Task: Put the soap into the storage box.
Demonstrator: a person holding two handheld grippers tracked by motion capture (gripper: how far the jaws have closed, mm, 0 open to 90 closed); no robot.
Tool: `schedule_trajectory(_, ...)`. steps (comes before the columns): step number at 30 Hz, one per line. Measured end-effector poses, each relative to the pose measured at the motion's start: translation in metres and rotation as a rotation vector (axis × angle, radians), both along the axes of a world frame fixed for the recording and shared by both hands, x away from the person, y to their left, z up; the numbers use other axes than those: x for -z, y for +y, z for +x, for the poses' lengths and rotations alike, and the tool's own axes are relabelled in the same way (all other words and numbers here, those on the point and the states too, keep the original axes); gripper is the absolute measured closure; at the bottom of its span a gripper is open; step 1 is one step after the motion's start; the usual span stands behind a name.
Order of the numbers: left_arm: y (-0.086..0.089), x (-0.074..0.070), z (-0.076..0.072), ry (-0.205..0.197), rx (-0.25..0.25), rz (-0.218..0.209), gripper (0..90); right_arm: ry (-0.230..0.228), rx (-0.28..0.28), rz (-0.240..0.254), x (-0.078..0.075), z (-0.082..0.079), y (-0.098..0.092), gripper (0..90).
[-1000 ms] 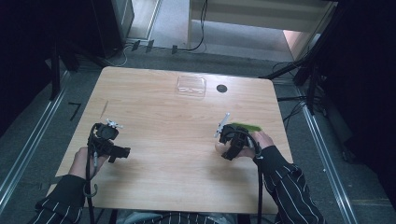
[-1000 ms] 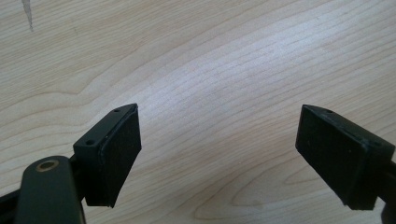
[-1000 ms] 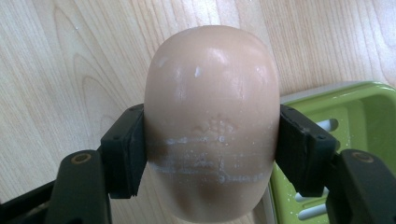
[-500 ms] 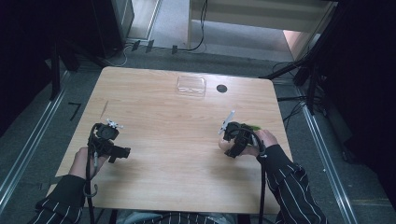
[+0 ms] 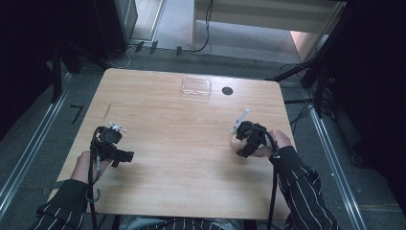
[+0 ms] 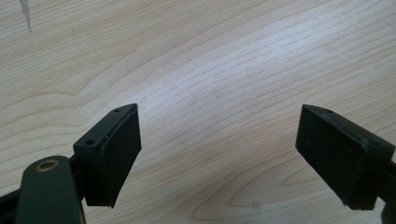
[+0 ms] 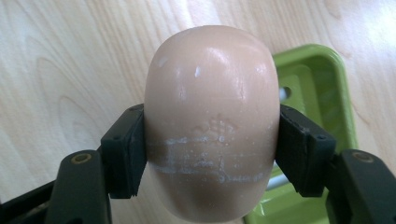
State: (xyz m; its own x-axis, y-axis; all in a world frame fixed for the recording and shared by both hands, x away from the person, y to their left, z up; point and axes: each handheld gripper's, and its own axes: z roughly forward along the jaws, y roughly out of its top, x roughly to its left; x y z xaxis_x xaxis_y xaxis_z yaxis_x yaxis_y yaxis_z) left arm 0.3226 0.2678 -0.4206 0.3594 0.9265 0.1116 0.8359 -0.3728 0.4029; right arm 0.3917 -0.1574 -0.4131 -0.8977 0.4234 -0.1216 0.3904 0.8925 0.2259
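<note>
Beside green dish (image 7: 322, 93), lifted soap (image 7: 210, 116)

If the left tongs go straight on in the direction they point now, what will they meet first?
Probably just the light wooden table. The left tongs stand open with nothing between the jaws, and bare wood lies ahead of them. How steeply they point down is hard to judge.
</note>
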Motion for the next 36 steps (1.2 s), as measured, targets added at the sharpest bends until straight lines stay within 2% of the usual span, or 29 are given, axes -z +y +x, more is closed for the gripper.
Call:
schedule_trajectory(13,0.0,0.0,0.0,0.004,0.001,0.005,14.8,-0.013,0.036,0.004,-0.002,0.008,-0.015,33.3)
schedule_trajectory(25,0.0,0.0,0.0,0.007,0.002,0.006,14.8,-0.033,0.04,0.01,-0.004,0.014,-0.025,33.3)
schedule_trajectory(36,0.0,0.0,0.0,0.003,0.002,0.007,14.8,-0.047,0.022,0.005,-0.004,0.021,-0.031,33.3)
